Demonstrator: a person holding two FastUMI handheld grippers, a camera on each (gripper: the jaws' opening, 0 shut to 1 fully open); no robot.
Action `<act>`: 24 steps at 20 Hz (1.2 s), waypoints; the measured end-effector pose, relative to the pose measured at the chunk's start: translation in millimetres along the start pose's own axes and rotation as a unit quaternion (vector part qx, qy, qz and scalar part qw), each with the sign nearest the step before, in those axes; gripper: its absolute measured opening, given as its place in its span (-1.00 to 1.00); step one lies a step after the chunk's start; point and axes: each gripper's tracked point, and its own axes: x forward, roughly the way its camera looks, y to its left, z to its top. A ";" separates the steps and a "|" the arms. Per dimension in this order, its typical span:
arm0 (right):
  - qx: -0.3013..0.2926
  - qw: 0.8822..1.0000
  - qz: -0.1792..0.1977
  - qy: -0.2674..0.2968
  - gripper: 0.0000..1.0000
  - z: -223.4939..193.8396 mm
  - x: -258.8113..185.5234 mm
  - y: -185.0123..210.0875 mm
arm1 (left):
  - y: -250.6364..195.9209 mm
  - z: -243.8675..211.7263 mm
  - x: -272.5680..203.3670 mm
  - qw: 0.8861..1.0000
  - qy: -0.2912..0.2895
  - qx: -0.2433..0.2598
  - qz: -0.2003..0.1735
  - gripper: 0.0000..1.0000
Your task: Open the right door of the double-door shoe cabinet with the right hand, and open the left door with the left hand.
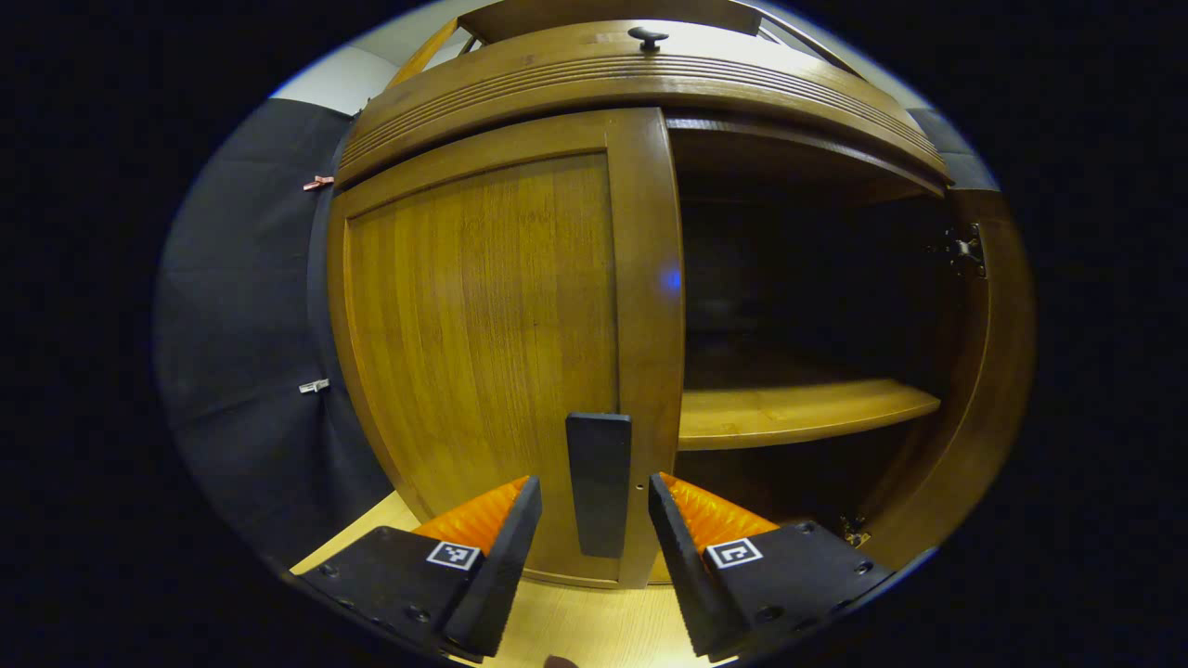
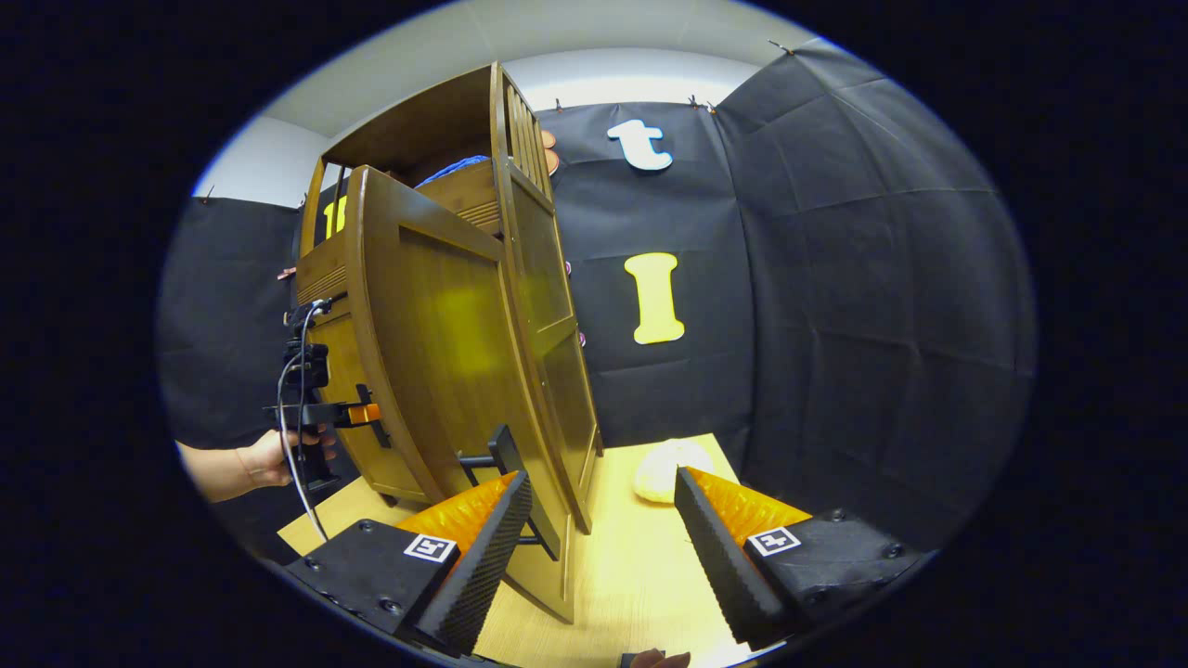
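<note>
The wooden shoe cabinet [image 1: 640,88] fills the left gripper view. Its left door [image 1: 483,343] is closed, with a dark upright handle [image 1: 599,482] near its right edge. My left gripper [image 1: 594,481] is open, one finger on each side of that handle, with gaps on both sides. The right half stands open and shows a shelf [image 1: 798,413]. In the right gripper view the right door [image 2: 455,371] is swung out towards me. Its dark handle [image 2: 509,452] sits beside one finger of my open right gripper [image 2: 603,475]. The left gripper [image 2: 325,413] is held by a hand [image 2: 264,464] at the cabinet front.
The cabinet stands on a pale wooden table [image 2: 631,566]. A pale rounded object [image 2: 670,468] lies on the table to the right of the open door. Black cloth walls [image 2: 835,325] close in the booth behind and to the side. A small dark knob [image 1: 647,37] sits on the cabinet top.
</note>
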 end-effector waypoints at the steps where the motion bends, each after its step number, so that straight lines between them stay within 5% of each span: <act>1: -0.005 1.000 -0.011 -0.003 1.00 1.2 -0.2 -5.9 | -3.0 -1.8 2.8 1.000 -0.001 0.003 0.000 0.39; 7: -0.012 0.999 -0.028 -0.012 0.97 8.6 -12.7 -9.5 | -10.6 -11.7 12.7 1.000 0.024 0.000 0.003 -0.31; 15: -0.030 0.998 -0.047 -0.025 0.96 15.3 -42.2 19.2 | 3.4 -19.5 -20.2 0.999 0.019 -0.007 -0.026 -0.42; 24: -0.012 0.999 -0.035 -0.037 0.96 6.5 -44.7 99.7 | 55.7 -38.5 -91.0 0.999 0.012 -0.012 -0.044 -0.45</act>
